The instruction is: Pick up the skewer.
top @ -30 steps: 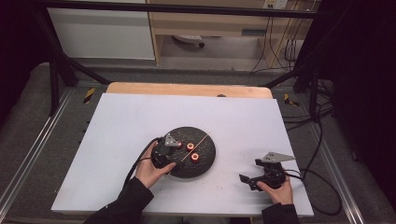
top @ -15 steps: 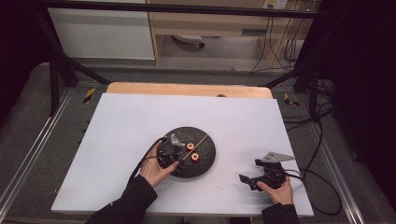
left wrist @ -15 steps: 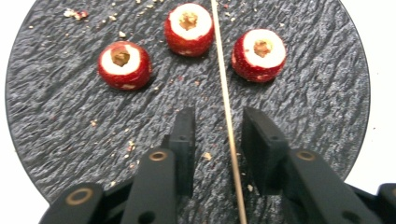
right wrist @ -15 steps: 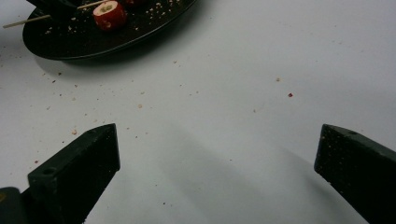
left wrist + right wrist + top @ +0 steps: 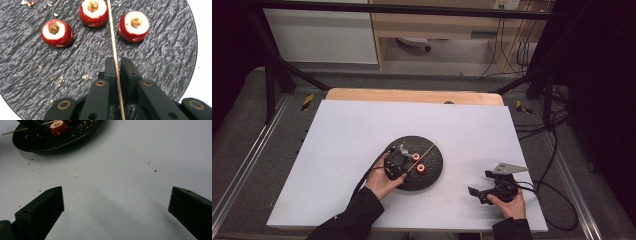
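Left gripper view first: the left gripper [image 5: 116, 65] has just been closing its jaws, and now they pinch a thin wooden stick [image 5: 113, 40] between them. A second ago the jaws stood wider over the plate; now the stick is caught. The stick runs straight out from the jaws, passing between two of the three cored red fruits [image 5: 56, 33] lying on the round black plate [image 5: 162, 57]. I think they are hawthorn berries, but the view does not make that sure. None of them is on the stick yet.

From above, the left gripper [image 5: 396, 162] sits over the plate's left part. The right gripper [image 5: 484, 192] rests well apart on the white table [image 5: 352, 130], jaws wide and holding nothing. With the stick gripped, threading fruit looks like the next job.
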Demonstrator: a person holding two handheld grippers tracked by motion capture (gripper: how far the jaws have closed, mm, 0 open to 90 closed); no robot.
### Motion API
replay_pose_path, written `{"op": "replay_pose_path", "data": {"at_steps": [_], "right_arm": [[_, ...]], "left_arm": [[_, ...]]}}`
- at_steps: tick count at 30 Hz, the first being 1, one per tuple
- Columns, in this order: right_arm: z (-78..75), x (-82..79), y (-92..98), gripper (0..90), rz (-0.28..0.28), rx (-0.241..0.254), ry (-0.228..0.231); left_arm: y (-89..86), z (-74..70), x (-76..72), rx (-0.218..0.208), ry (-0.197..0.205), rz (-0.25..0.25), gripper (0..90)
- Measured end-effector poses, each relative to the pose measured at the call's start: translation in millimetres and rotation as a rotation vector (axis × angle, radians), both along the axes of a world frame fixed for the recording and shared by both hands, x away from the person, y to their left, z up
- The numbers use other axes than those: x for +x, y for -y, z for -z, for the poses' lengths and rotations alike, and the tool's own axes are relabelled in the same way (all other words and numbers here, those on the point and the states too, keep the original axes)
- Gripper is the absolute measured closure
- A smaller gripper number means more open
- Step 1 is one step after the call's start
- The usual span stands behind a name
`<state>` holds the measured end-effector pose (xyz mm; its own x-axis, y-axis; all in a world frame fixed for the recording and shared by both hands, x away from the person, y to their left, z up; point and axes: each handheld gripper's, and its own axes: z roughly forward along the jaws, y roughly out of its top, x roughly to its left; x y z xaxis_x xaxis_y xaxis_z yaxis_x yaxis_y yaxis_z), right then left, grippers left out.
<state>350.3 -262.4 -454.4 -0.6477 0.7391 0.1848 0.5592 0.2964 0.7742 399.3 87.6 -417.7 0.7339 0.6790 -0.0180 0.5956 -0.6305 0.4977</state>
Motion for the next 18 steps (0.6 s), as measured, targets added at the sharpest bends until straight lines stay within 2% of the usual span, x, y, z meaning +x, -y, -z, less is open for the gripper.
{"op": "replay_pose_path", "data": {"at_steps": [9,18], "right_arm": [[-0.1,0.0,0.0,1.0,-0.001,0.0,0.0],[0.0,-0.3,-0.5,1.0,0.002,0.002,-0.005]], "left_arm": [[1.9,0.1,-0.6,0.008,0.004,-0.02,87.4],[-0.7,-2.3,-3.6,-0.017,0.017,-0.029,87.9]]}}
